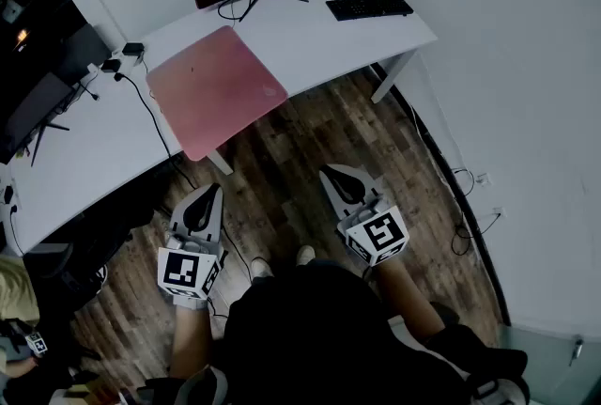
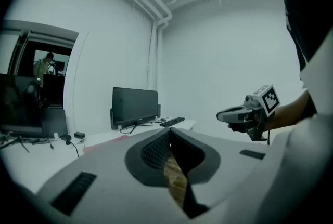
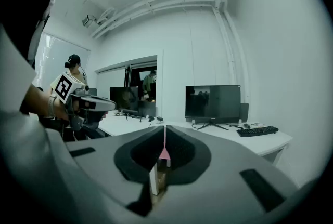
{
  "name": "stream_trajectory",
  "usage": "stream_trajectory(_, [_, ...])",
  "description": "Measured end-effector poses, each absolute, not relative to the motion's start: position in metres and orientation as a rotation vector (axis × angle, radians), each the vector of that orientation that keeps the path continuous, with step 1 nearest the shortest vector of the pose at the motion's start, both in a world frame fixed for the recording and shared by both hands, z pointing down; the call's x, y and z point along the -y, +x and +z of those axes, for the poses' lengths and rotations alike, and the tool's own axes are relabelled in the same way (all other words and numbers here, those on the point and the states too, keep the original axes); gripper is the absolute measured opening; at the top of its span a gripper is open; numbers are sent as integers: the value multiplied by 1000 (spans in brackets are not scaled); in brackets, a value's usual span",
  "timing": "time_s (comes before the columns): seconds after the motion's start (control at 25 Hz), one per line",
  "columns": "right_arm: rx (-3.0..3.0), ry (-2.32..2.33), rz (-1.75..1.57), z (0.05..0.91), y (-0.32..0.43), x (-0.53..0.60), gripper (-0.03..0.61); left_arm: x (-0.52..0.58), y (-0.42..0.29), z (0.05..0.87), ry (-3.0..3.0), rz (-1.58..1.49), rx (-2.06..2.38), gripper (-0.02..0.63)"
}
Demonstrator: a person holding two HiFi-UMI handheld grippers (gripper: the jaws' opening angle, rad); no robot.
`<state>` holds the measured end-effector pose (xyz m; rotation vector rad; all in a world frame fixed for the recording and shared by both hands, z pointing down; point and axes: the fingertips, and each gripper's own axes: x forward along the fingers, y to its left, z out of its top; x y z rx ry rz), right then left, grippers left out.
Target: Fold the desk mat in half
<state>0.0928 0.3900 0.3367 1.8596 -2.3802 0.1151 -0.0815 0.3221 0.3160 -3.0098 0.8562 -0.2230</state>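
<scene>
Left gripper (image 1: 210, 194) — jaws pressed together, nothing between them, held over wood floor (image 1: 282, 159). Pink desk mat (image 1: 216, 88) flat, unfolded on white desk (image 1: 310, 32), reaching front edge (both grippers well apart from it). Right gripper (image 1: 331, 174) — jaws closed too, empty. Keyboard (image 1: 369, 7) at desk's right end.

The person (image 1: 319, 337) holds the left claw (image 1: 210, 194) and the right claw (image 1: 332, 176) out in front, side by side and apart, both pointing forward. Each has its jaws pressed together, with nothing gripped between them.
</scene>
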Motion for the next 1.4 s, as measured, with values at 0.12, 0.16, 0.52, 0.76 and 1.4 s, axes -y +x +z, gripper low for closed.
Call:
stream_trajectory(0.12, [2377,1862,104,330,103,-392,21,-321,-72,309,-2993,-189,-847,8])
stream_trajectory(0.16, [2378,1859,100,328,107,-392,21,-321,-67,306,-2991,-185,-850,8])
stream_trajectory(0.52, [2441,1858,75,321,151,-393,23,-319,-23,306,-2981,-209,-889,8])
stream_trajectory(0.76, [2455,1815,101,329,166,-373,23,-310,-10,322,-3005,-230,-926,9])
stream_trajectory(1.4, [2392,1772,147,347,143,-208,23,-143,-32,345,-3087,-221,-917,8])
